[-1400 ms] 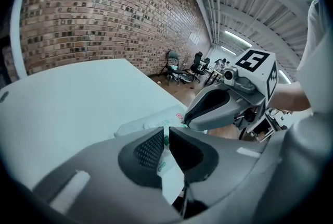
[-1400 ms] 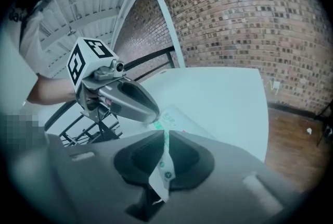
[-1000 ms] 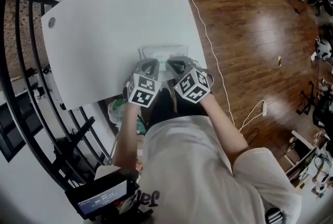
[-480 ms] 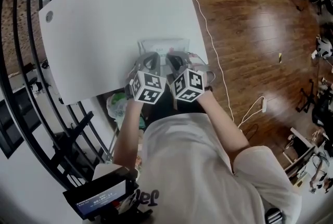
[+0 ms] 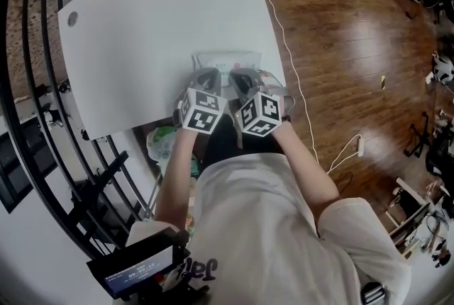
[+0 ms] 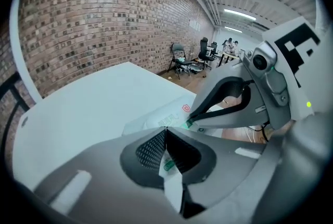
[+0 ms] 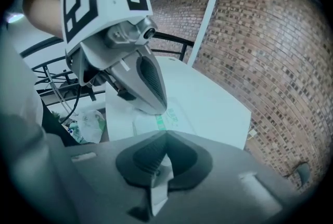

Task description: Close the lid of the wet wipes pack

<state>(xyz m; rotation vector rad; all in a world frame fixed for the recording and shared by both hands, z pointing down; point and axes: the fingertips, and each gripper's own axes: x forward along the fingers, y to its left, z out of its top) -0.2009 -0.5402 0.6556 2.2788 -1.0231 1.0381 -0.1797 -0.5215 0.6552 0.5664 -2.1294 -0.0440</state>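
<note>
Person: white shirt (image 5: 262,225) at the bottom of the head view, both forearms reaching forward to the table's near edge.
Screen: a small dark device (image 5: 138,272) with a lit display, low at the person's left side.
Bag: a green and white plastic bag (image 5: 162,144) below the table's near edge, left of the person.
Left gripper (image 5: 211,74): fingers closed tip to tip with nothing between them, angled down, tips at the top face of the pack.
Right gripper (image 5: 240,74): fingers also closed together and empty, angled down just beside the left one, tips at the same face.
Pack of wet wipes (image 5: 227,59): lies flat on the table at the near edge, toward the near right corner; white wrapper with green print and a small red mark. Its near half is under the two grippers, so the lid cannot be made out.
Table (image 5: 156,20): white top, bare apart from the pack, with a round grey cap by its far left corner.
Railing (image 5: 28,105): black bars along the table's left side.
Cable (image 5: 284,41): thin and white, running along the wooden floor (image 5: 347,41) by the table's right edge.
Wall (image 6: 104,14): red brick, beyond the table.
Chairs (image 6: 181,59): far down the room along the brick wall.
</note>
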